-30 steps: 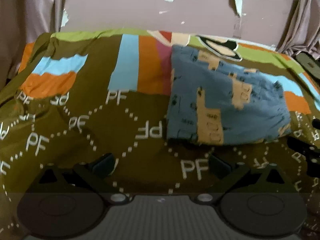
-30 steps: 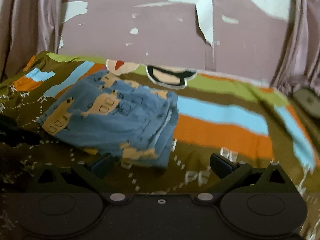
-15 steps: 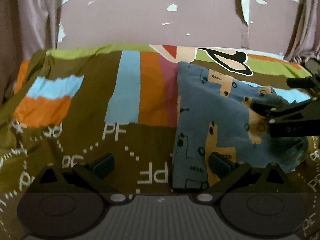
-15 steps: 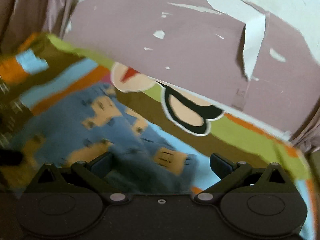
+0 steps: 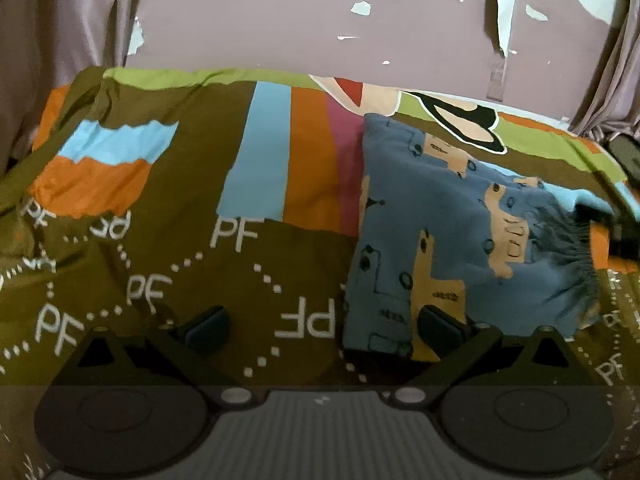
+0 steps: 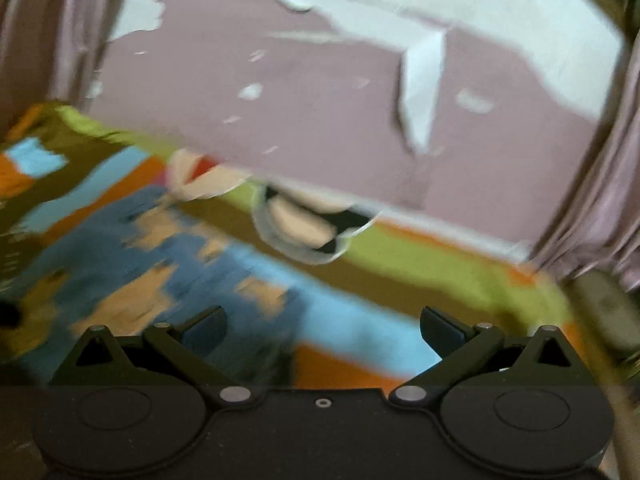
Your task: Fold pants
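The blue pants point(image 5: 448, 236) with tan prints lie folded into a block on the patterned bedspread point(image 5: 192, 208), right of centre in the left wrist view, with the elastic waistband to the right. My left gripper point(image 5: 322, 330) is open and empty just above the bedspread, its right finger at the fold's near left corner. In the blurred right wrist view the pants point(image 6: 132, 280) lie at the lower left. My right gripper point(image 6: 322, 330) is open and empty, its left finger over the pants' edge.
A mauve wall point(image 5: 320, 28) with peeling paint stands behind the bed. Curtains point(image 6: 592, 216) hang at both sides. A dark part of the right tool point(image 5: 624, 228) shows at the right edge, beside the waistband. A dark object point(image 5: 628, 156) lies at the bed's far right.
The right gripper has pulled back off the top of the pants to the right and is swinging, so its view is blurred. The left gripper has moved little since half a second ago.
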`<state>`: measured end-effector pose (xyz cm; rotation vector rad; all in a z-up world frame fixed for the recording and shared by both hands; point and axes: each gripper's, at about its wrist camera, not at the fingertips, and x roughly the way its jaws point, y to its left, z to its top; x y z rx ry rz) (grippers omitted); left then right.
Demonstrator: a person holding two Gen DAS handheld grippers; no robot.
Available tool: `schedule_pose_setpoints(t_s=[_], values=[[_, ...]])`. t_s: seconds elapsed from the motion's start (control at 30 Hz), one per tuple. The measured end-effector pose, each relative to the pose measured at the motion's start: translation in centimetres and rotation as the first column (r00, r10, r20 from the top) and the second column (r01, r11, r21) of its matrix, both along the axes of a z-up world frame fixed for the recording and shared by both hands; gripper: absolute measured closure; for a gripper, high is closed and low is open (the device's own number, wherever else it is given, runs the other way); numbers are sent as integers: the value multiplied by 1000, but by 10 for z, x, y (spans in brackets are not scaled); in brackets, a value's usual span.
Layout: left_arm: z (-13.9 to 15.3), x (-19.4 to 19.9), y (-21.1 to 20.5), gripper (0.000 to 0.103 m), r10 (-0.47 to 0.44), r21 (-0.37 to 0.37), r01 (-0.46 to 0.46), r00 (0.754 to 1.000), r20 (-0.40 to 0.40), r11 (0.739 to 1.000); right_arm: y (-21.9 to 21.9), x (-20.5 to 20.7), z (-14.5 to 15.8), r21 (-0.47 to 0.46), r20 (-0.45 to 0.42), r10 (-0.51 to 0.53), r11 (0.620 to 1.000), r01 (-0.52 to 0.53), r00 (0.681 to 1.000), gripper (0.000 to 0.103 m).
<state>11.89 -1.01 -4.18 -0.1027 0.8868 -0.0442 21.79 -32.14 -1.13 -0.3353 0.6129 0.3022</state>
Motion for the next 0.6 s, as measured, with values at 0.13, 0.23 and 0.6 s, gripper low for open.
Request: schedule_pose_setpoints(t_s=[0.13, 0.23, 0.6], values=[[-3, -9, 0, 0, -13, -29, 13, 1000, -20, 999, 4, -12, -20, 37, -102, 37, 999, -33, 994, 1], [-6, -17, -6, 0, -29, 3, 29, 999, -29, 1000, 2, -16, -28, 50, -113, 38, 998, -32, 993, 1], [-4, -30, -19, 0, -70, 59, 73, 997, -44, 996, -26, -16, -34, 218, -125, -4, 975, 32, 992, 1]])
